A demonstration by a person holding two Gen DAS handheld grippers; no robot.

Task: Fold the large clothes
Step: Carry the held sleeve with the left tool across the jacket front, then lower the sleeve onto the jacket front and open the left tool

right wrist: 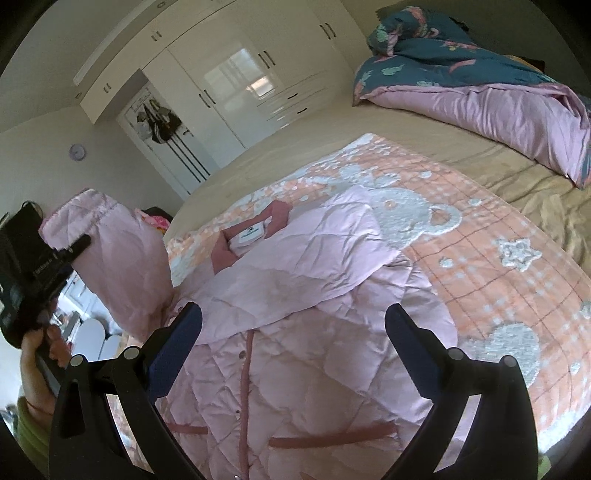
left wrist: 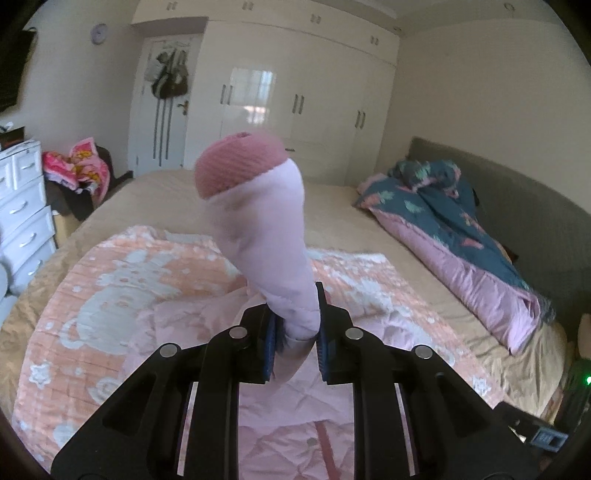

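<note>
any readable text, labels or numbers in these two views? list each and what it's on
Nothing can be read for certain.
White neck label inside the pink jacket collar: small logo, too small to read.
White print on the left gripper body: too blurred.
Wall clock: face too small.

A pale pink quilted jacket is spread front-up on the bed, its darker pink collar farthest away. One sleeve is folded across the chest; the other sleeve, with a darker knitted cuff, is lifted upright.
</note>
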